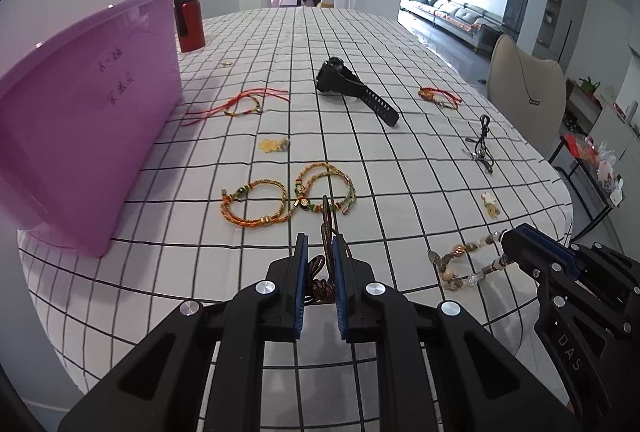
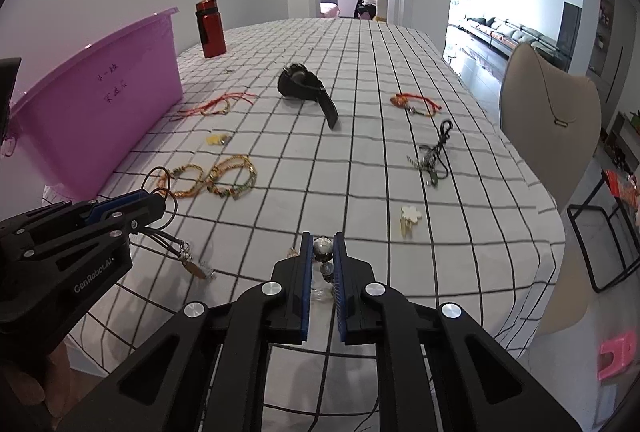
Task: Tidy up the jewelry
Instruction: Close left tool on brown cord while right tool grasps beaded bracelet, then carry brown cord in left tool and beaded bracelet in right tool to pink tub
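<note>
Both grippers are loaded, yet most of the jewelry lies loose on the white cloth with a black grid point(image 1: 400, 191), so the sorting looks to be at an early stage. The left gripper point(image 1: 320, 246) has its blue-padded fingers clenched on a dark brown braided cord necklace point(image 1: 326, 232); in the right wrist view its loop and small metal pendant hang from the tips just above the cloth. The right gripper point(image 2: 321, 246) is closed around a string of glass and metal beads point(image 2: 322, 250), whose free end trails on the cloth in the left wrist view. The large translucent purple plastic bin point(image 1: 88, 119) stands at the left edge of the table and seems the likely place for the pieces; its inside is hidden, so I cannot tell what it already holds. Left on the cloth are two gold and green woven cord bracelets point(image 1: 288, 195), a small yellow charm point(image 1: 272, 145), a red string bracelet point(image 1: 240, 103) near the bin, a black wristwatch with a rubber strap point(image 1: 352, 87), a second red cord bracelet point(image 1: 438, 96), a black cord with metal pendants point(image 1: 482, 145) and a white flower-shaped charm point(image 1: 490, 201). A red metal bottle point(image 1: 191, 19) stands behind the bin.
</note>
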